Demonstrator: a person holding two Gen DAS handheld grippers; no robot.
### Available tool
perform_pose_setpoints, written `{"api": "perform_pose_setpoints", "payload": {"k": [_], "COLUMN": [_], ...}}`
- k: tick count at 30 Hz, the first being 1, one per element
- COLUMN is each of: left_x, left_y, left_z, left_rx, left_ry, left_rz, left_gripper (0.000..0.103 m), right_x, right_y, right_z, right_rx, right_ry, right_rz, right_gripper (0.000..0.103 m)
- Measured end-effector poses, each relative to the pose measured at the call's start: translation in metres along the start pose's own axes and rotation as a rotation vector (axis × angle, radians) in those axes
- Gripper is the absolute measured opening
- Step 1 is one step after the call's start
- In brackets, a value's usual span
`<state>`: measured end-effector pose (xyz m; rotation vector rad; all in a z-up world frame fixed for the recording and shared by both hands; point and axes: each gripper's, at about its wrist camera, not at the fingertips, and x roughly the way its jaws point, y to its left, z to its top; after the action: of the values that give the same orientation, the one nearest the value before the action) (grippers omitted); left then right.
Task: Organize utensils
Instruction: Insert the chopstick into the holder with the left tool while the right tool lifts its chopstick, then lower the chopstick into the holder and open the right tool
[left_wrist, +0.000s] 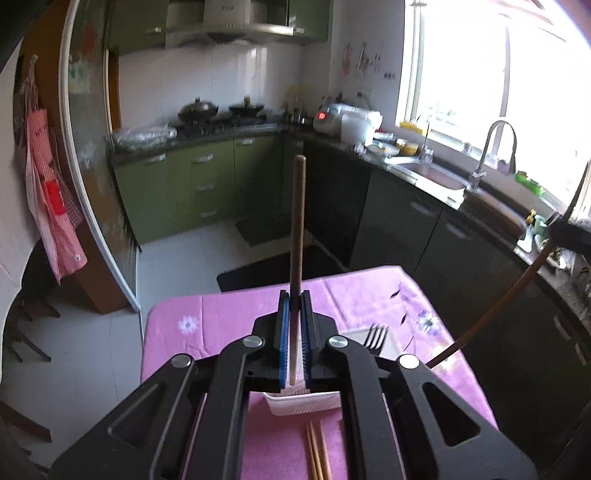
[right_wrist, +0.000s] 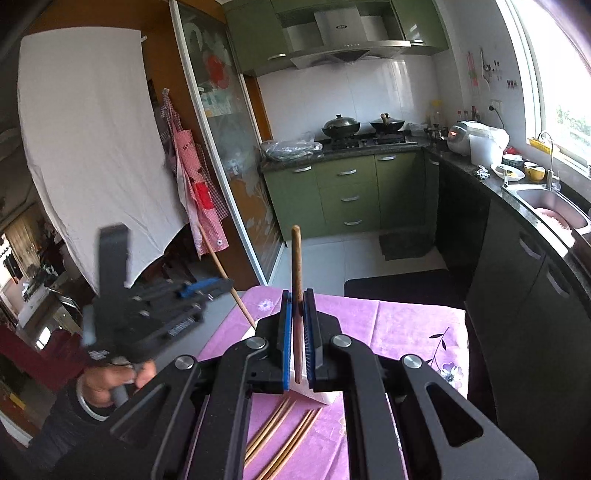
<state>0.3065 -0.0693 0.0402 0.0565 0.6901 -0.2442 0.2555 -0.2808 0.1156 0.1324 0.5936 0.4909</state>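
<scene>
Both our left gripper (left_wrist: 294, 295) and right gripper (right_wrist: 297, 295) pinch a brown chopstick (left_wrist: 297, 221) pointing twelve o'clock; either thin stick could pivot or slip, missing the white tray (left_wrist: 306, 406).

We find our left tongs (left_wrist: 294, 295) closed, the blue-lined fingers (left_wrist: 283, 332) pressed on both sides of a thin upright stick. Our right tongs (right_wrist: 297, 295) are clamped likewise, fingers pointing up and forward. From the right wrist view, our left hand (right_wrist: 107, 384) grips its handle low at the left, the tool tilted.
</scene>
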Motion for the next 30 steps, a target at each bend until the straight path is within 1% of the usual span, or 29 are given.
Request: {"api": "perform_pose_setpoints", "payload": {"k": [4,7,9,13,17,22,26,29,30], "left_x": [0.025,0.028,0.017,-0.018,-0.044,-0.065,-0.069,-0.066,-0.065], "left_y": [0.002,0.006,0.009,0.014,0.013,0.011,0.012,0.010,0.009], "left_z": [-0.014,-0.023,-0.026,-0.034,-0.051,-0.085,-0.110,-0.124,-0.128], "left_rx": [0.015,0.006,-0.008,-0.007,0.007,0.031,0.028,0.023,0.023], "left_ry": [0.063,0.073,0.053,0.003,0.005,0.048,0.102,0.145,0.157], "left_rz": [0.008,0.002,-0.003,-0.001,-0.021,-0.045,-0.064,-0.078,-0.081], "left_gripper": [0.006,0.007,0.009,0.016,0.017,0.017,0.017,0.017,0.017], "right_x": [0.010,0.022,0.031,0.053,0.076,0.105,0.123,0.128,0.128], "right_y": [-0.002,-0.004,-0.006,-0.009,-0.009,-0.006,-0.001,0.001,0.002], "right_z": [0.004,0.007,0.007,0.003,-0.004,-0.021,-0.035,-0.040,-0.042], "right_rx": [0.007,0.012,0.017,0.023,0.018,0.010,-0.010,-0.019,-0.024], "right_ry": [0.001,0.011,0.020,0.046,0.071,0.123,0.160,0.175,0.174], "right_rz": [-0.005,-0.013,-0.021,-0.033,-0.051,-0.050,-0.061,-0.070,-0.078], "right_gripper": [0.007,0.007,0.007,0.007,0.007,0.007,0.007,0.008,0.013]}}
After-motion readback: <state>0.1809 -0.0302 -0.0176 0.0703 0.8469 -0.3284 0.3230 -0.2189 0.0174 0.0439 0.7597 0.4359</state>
